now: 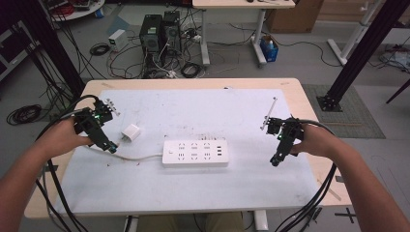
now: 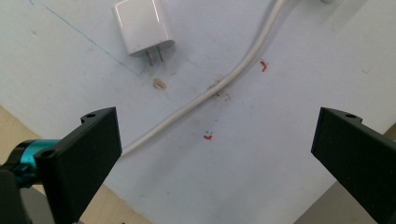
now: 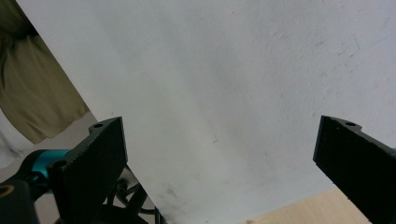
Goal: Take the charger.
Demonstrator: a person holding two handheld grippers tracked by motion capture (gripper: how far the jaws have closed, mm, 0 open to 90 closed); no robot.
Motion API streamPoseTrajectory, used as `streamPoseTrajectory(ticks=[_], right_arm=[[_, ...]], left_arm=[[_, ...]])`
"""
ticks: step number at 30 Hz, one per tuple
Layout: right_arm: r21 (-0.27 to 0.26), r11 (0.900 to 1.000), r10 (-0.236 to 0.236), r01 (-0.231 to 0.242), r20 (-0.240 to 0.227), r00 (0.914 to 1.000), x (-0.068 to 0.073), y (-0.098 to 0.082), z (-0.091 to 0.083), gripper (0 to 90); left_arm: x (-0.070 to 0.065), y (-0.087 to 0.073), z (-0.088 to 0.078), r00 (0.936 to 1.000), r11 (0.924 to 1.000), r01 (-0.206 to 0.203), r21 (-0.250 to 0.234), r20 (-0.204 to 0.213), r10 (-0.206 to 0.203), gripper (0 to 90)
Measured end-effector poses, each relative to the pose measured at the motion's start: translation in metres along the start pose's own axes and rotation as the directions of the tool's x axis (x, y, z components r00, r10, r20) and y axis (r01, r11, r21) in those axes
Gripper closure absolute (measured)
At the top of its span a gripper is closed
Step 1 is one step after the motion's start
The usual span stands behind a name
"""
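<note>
Both grippers' fingers apart, empty: left gripper (image 1: 110, 145) near charger (image 1: 131, 132) and cable (image 1: 140, 157), right gripper (image 1: 276, 160) over bare worktop (image 1: 251, 188). Snagging cable probably drags strip (image 1: 195, 153).

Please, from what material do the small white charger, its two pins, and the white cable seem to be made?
The charger looks like glossy white plastic: smooth, with soft highlights. Its pins appear to be metal, thin and grey with a slight shine. The cable seems to have a matte rubber or soft plastic jacket, since it lies in a gentle curve.
</note>
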State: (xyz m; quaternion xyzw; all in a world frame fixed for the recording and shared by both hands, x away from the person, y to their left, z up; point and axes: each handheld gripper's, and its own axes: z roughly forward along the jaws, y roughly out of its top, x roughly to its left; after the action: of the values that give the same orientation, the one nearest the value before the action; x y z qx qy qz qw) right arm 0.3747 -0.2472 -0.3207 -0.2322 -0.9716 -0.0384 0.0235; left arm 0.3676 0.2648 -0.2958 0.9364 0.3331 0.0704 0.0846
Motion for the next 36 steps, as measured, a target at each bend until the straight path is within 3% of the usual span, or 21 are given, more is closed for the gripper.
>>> streamPoseTrajectory(ticks=[8,14,15,19,20,21,22,26,30,31,34,35,36], right_arm=[[0.003,1.000,-0.003,0.003,0.004,1.0000,0.001,0.000,0.000,2.2],[0.005,1.000,-0.002,0.002,0.009,1.0000,0.001,0.001,0.001,2.2],[0.006,1.000,-0.003,0.003,0.012,0.9999,0.001,0.002,0.001,2.2],[0.005,1.000,0.004,-0.004,0.011,0.9999,0.003,0.002,0.000,2.2],[0.004,1.000,0.004,-0.004,0.011,0.9999,0.004,0.003,0.000,2.2],[0.001,1.000,0.001,-0.001,0.011,0.9999,0.003,0.002,0.000,2.2],[0.001,1.000,0.001,-0.001,0.011,0.9999,0.003,0.002,0.000,2.2],[-0.002,1.000,0.008,-0.008,0.017,0.9998,0.002,0.002,0.000,2.2],[-0.011,1.000,0.007,-0.007,0.018,0.9998,0.002,0.002,0.000,2.2],[-0.018,1.000,0.011,-0.010,0.020,0.9997,0.002,0.001,-0.001,2.2],[-0.021,1.000,0.012,-0.012,0.021,0.9997,0.002,0.000,-0.002,2.2],[-0.025,1.000,0.015,-0.015,0.021,0.9997,0.001,-0.002,-0.002,2.2],[-0.028,1.000,0.014,-0.014,0.021,0.9997,0.001,-0.004,-0.002,2.2]], left_arm=[[0.002,0.000,-0.001,0.9998,0.9998,0.021,-0.004,-0.007,-0.021,1.7],[0.007,0.001,0.000,0.9957,0.9953,0.090,-0.038,-0.018,-0.090,1.6],[0.009,0.002,-0.001,0.9924,0.9917,0.118,-0.052,-0.029,-0.119,1.7],[0.012,0.004,-0.003,0.9873,0.9846,0.150,-0.089,-0.039,-0.154,1.7],[0.014,0.005,-0.003,0.9849,0.9808,0.163,-0.107,-0.040,-0.168,1.6],[0.017,0.007,-0.003,0.9763,0.9673,0.205,-0.149,-0.038,-0.213,1.7],[0.017,0.007,-0.003,0.9763,0.9673,0.205,-0.149,-0.038,-0.213,1.7],[0.023,0.018,0.008,0.9653,0.9504,0.250,-0.186,-0.031,-0.259,1.7],[0.026,0.027,0.017,0.9636,0.9483,0.258,-0.185,-0.022,-0.266,1.6],[0.028,0.030,0.021,0.9597,0.9430,0.272,-0.192,-0.019,-0.281,1.6],[0.029,0.031,0.023,0.9585,0.9414,0.276,-0.194,-0.016,-0.284,1.6],[0.032,0.035,0.031,0.9566,0.9380,0.279,-0.206,-0.028,-0.290,1.6],[0.033,0.036,0.034,0.9585,0.9407,0.272,-0.202,-0.028,-0.284,1.7]])
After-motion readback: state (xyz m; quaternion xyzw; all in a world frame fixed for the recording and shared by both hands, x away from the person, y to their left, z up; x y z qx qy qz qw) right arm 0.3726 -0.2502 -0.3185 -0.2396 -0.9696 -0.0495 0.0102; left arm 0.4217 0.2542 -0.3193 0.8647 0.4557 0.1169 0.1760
